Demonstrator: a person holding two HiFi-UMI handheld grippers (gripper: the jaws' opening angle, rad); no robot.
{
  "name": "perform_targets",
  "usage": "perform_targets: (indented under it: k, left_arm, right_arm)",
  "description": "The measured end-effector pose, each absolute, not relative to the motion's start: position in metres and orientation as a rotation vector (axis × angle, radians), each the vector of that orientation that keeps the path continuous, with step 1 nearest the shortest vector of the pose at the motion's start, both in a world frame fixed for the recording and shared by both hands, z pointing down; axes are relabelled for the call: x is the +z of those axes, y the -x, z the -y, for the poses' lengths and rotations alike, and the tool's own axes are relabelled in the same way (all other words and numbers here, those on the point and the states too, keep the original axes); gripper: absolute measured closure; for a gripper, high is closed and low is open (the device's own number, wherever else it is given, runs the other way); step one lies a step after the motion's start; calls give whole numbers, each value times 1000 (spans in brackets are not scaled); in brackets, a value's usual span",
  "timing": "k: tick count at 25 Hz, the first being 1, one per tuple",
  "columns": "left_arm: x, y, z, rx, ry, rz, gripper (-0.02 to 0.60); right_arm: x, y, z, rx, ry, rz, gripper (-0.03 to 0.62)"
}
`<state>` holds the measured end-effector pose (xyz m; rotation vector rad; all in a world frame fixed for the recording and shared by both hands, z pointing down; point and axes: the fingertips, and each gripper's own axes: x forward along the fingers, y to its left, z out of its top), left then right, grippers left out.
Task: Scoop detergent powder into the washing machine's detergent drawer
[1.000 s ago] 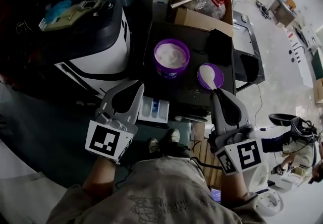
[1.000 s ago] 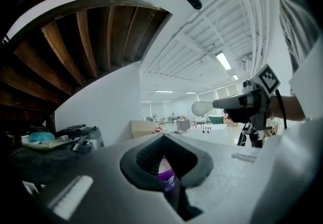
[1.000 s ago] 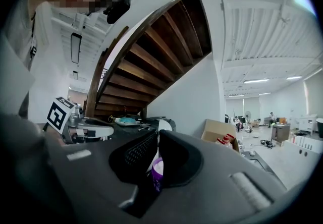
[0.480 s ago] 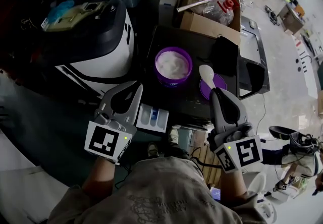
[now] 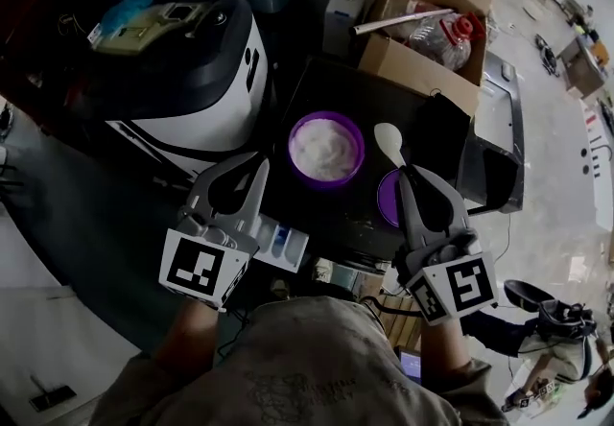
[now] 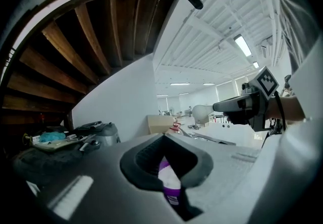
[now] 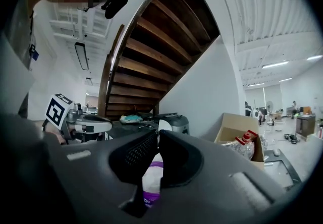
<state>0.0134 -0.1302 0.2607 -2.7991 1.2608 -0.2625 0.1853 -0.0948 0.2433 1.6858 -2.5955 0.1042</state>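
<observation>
Your right gripper (image 5: pixel 410 172) jaws pinch the scoop (image 5: pixel 389 139); its bowl, just past them, shows best in the head view. Your left gripper (image 5: pixel 259 163) jaws are clenched, empty.

Cardboard box (image 5: pixel 414 67) holds red-capped bottle (image 5: pixel 447 35); wooden staircase (image 7: pixel 151 51) overhead.
</observation>
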Motion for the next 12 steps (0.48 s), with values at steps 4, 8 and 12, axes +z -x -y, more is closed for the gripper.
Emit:
perform_targets:
  k: [4,8,12]
  left_arm:
    - [266,-27,143,-298,2770,-1316,581]
    - [276,-35,150,-348,2746,-1383,581]
    - [282,-40,157,-373,2722,-1448,581]
  right_arm:
    - [258,-202,118,145,-1613,2605,559]
    - [267,-204,137,177,-1517,2656,558]
    - [278,-206,151,193,-1432,2682,559]
